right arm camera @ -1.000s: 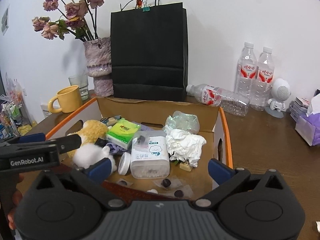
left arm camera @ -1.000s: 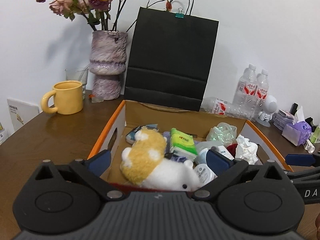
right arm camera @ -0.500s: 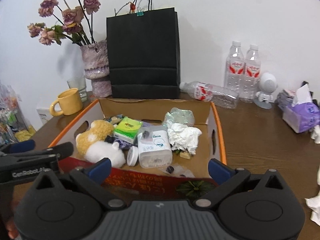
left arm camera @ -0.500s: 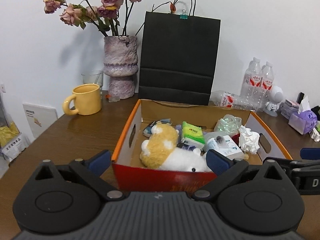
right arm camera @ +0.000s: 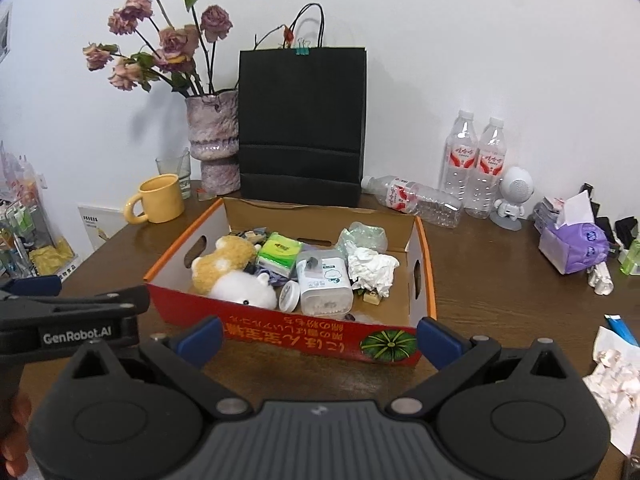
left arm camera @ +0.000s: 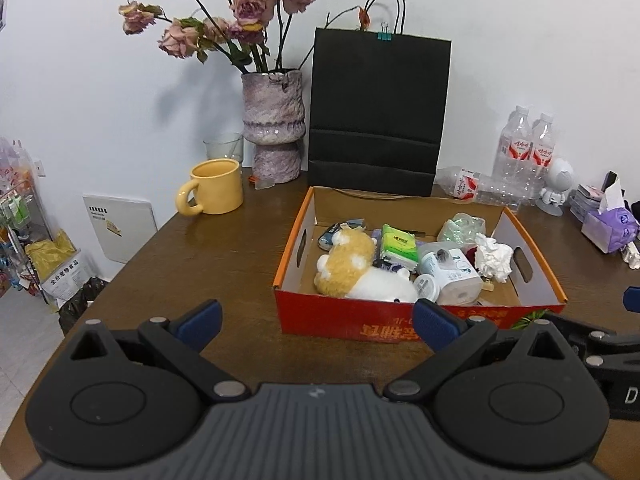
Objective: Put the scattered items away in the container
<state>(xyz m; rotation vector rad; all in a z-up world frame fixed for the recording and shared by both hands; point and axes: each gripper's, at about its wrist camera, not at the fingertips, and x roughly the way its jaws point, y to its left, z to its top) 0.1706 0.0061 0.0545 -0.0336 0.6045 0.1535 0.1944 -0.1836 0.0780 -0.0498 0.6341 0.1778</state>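
Just ahead of the gaping right hand-held gripper (right arm camera: 318,340) sits the box (right arm camera: 320,330).

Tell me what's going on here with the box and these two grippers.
A person holds two handheld grippers in front of a cardboard box on a wooden table. Both the left gripper and the right gripper are open and empty. The box already holds a plush toy, a green tissue pack, a white jar and crumpled tissue. Some wrappers lie on the table to the right.
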